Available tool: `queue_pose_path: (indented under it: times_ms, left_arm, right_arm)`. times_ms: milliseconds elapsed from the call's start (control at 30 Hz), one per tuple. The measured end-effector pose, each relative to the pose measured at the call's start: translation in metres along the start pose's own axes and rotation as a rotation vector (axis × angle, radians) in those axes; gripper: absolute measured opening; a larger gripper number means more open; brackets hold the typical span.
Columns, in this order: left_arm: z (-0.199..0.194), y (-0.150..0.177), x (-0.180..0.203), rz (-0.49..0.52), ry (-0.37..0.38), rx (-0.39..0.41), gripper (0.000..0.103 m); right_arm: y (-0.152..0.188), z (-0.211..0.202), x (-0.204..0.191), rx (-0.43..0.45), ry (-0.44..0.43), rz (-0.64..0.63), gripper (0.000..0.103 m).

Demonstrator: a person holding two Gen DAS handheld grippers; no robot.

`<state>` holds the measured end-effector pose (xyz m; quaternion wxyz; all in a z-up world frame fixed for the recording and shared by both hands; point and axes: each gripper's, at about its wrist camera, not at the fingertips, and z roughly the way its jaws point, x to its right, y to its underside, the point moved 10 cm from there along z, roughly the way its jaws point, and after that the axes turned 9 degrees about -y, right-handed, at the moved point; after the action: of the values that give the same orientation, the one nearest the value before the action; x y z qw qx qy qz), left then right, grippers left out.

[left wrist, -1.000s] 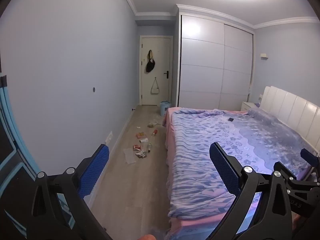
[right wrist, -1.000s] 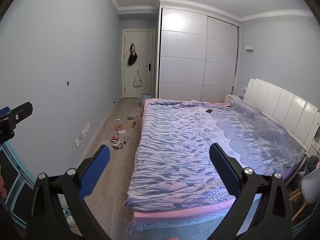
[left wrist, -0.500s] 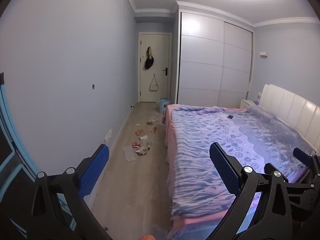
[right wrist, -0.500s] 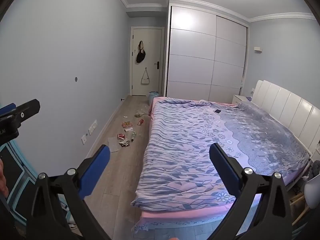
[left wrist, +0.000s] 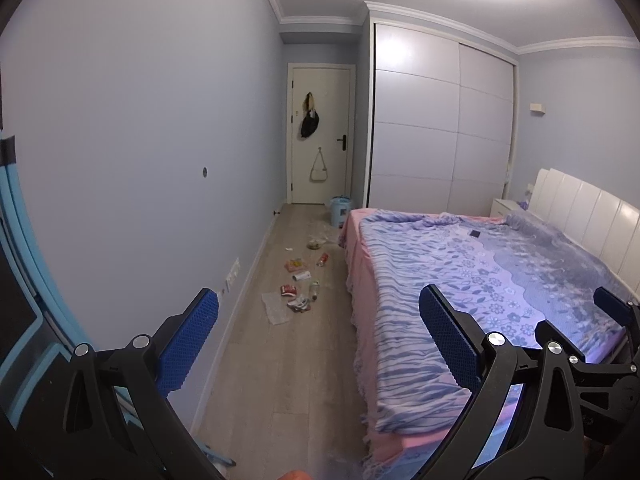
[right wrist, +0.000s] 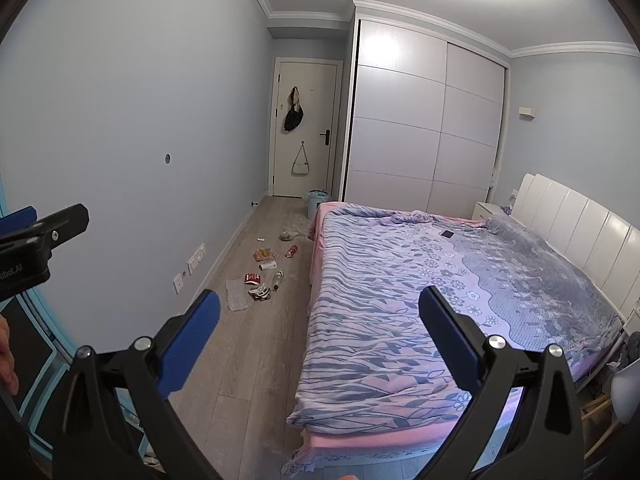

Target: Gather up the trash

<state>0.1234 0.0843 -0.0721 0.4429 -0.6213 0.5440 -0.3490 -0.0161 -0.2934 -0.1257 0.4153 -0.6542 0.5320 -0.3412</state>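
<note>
Nothing of the collecting had yet been done, so far as the views showed: the left gripper (left wrist: 318,336) and the right gripper (right wrist: 320,334), each a black two-finger tool with blue ribbed pads, stood spread wide and held nothing. The scattered litter (left wrist: 300,280) still lay on the pale wood-plank floor (left wrist: 280,360), well ahead of both tools and slightly left of the gap between their fingers, in the strip between the lilac wall and the pink-edged bed with its purple flowered cover (left wrist: 460,280). It included a flat clear plastic wrapper (left wrist: 274,308) nearest the tools, a crumpled red packet (left wrist: 289,290), a small clear bottle (left wrist: 314,289), a white roll of paper (left wrist: 302,276), an orange snack bag (left wrist: 295,265) and a red can (left wrist: 322,259) beyond. A light-blue plastic bin (left wrist: 341,210) stood farthest ahead, near the white door (left wrist: 322,132) and at the bed's far corner; I judged it the likely place for the rubbish. All the picking up and carrying therefore remained. Compared with a second earlier, both cameras had swung somewhat, so the doorway sat a little differently in each view, and the litter looked slightly nearer in the left view; the right gripper's tip showed at the lower right edge of that view. The spread of the fingers had not changed.
</note>
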Motion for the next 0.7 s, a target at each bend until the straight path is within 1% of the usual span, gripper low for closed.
queue_pose_path:
  times_ms: [167,267,333,433,600,700]
  left_arm:
    - [0.0,-0.007,0.004,0.024,0.002,0.018,0.098]
    - [-0.002,-0.009,0.005,0.033,-0.004,0.026,0.098]
    - [-0.004,-0.009,0.005,0.031,0.003,0.025,0.098]
    - [-0.009,-0.012,0.011,0.012,0.043,0.036,0.098]
    - [-0.017,-0.014,0.014,-0.007,0.048,0.04,0.098]
    - [-0.016,-0.02,0.013,-0.027,0.057,0.026,0.098]
  right_arm:
    - [0.0,0.001,-0.008,0.006,0.02,0.006,0.097]
    - [-0.001,-0.002,-0.006,0.006,0.016,0.016,0.097]
    - [-0.003,-0.005,-0.003,0.011,0.019,0.022,0.097]
    - [-0.003,-0.008,-0.002,0.017,0.018,0.011,0.097]
    - [-0.005,-0.012,0.001,0.019,0.022,-0.012,0.097]
    - [-0.006,-0.014,0.003,0.018,0.011,-0.011,0.097]
